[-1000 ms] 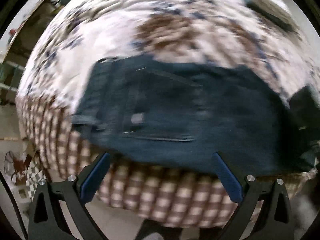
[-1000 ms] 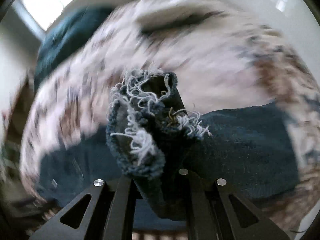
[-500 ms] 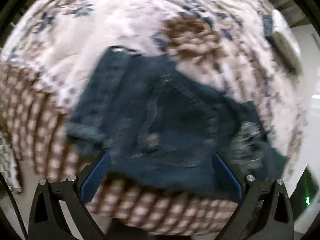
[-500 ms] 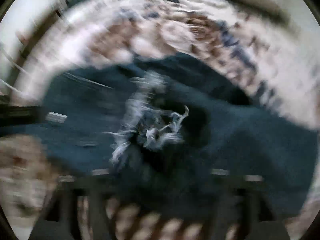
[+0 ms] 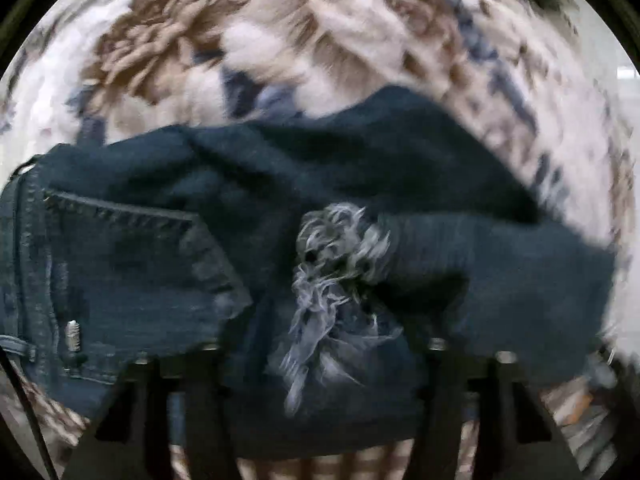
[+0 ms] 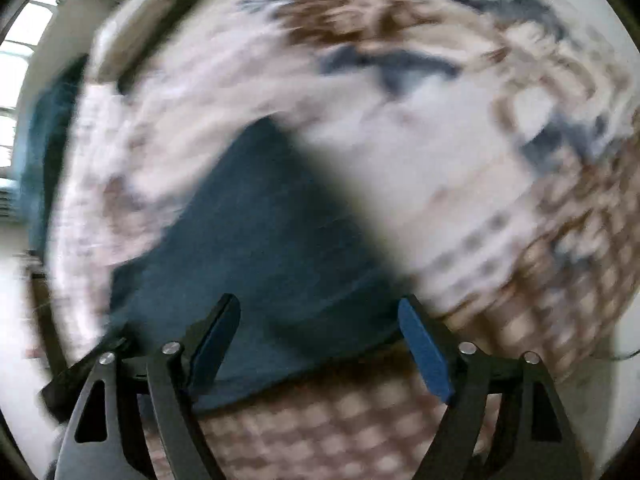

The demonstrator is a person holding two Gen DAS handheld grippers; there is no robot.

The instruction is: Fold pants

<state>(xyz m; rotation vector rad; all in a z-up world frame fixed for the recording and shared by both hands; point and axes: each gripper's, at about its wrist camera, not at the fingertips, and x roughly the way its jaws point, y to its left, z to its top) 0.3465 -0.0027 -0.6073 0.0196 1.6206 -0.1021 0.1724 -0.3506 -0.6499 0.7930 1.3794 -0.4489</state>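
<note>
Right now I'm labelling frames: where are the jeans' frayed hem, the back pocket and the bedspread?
Frayed hem [image 5: 336,264], left wrist view, pale loose threads.
Back pocket [image 5: 132,264], left wrist view, pocket panel.
Bedspread [image 6: 440,152], right wrist view, bare flowered patch.

Soft, even daylight; a bright window [image 6: 16,60] glares at the right wrist view's upper left. Motion blur smears both views, heavier in the right. Fisheye distortion bends the edges inside a black circular vignette.

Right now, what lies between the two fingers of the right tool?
In the right wrist view, the open right tool frames a flat stretch of the dark jeans and, nearer, the checked edge of the bedspread. Nothing is gripped.
</note>
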